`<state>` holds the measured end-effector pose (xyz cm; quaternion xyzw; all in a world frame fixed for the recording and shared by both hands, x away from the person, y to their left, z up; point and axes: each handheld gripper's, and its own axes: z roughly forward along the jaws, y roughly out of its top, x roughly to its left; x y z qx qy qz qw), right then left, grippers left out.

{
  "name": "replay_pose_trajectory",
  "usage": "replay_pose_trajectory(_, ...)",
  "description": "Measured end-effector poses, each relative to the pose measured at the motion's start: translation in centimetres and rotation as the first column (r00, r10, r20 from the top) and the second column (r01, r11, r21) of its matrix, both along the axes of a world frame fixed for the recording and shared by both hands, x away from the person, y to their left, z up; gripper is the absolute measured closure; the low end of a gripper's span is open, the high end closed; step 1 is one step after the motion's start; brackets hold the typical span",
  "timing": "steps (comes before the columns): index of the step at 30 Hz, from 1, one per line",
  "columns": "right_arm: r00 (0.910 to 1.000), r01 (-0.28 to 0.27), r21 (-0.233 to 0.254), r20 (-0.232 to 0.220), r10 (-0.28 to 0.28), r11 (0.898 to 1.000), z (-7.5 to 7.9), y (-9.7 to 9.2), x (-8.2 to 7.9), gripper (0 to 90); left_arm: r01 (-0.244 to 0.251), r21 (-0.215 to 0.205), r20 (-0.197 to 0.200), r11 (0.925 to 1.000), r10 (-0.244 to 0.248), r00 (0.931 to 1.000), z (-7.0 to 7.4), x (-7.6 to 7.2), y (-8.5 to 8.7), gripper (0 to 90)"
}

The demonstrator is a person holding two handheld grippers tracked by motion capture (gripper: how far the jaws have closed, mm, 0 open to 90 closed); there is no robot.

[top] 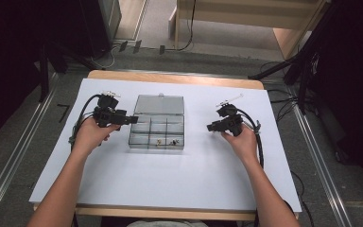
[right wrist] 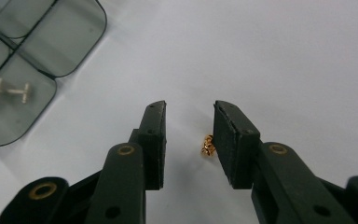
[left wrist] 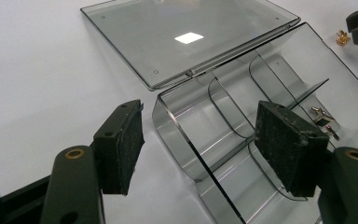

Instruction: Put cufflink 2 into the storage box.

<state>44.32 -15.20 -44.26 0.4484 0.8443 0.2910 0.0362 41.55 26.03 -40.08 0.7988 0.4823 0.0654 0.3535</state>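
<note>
**Right gripper over a gold piece, left gripper at the box wall**

A clear grey box (top: pixel 157 132) sits near the middle of the white sheet (top: pixel 184 175), its lid (top: pixel 160 104) folded flat toward the far edge. Small metal pieces lie in the compartments along its near side.

The left gripper (top: pixel 131 119) is at the box's left wall. In the left gripper view its jaws stand apart, one outside the corner wall and one over the inside of the box; neither pad presses on the wall, so the grip is released.

The right gripper (top: pixel 210 126) is on the right half of the sheet, well apart from the box. In the right gripper view a small gold piece (right wrist: pixel 208 145) lies on the sheet between the jaws, close against the right-hand pad (right wrist: pixel 226 140). The jaws stand apart and are not clamped on it.
</note>
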Motion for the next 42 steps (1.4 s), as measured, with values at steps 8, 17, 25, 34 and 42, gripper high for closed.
replay_pose_trajectory(8,0.9998,0.008,-0.018,-0.020,-0.008,1.000,-0.8,-0.2,0.6,66.2,0.004,0.003,0.002,1.0000,-0.004,1.0000,0.0,0.0,-0.1,33.6)
replay_pose_trajectory(17,0.9992,0.008,-0.046,-0.039,-0.010,0.999,-1.2,-0.3,0.5,66.3,0.003,0.004,0.003,1.0000,-0.003,1.0000,0.0,0.0,-0.1,33.6)
replay_pose_trajectory(25,0.9997,-0.003,-0.075,-0.026,0.001,0.997,-1.2,-0.1,0.0,66.4,0.006,0.004,0.002,1.0000,-0.006,1.0000,-0.1,0.0,-0.1,33.6)
replay_pose_trajectory(34,0.9999,-0.013,-0.109,-0.009,0.012,0.994,-1.2,-0.2,-0.5,75.1,0.009,0.009,0.001,0.9999,-0.009,1.0000,-0.1,0.0,-0.1,33.6)
replay_pose_trajectory(42,0.9997,0.019,-0.123,-0.011,-0.021,0.992,-1.2,0.0,-0.4,79.4,0.009,0.009,0.001,0.9999,-0.009,1.0000,-0.1,0.0,-0.2,33.6)
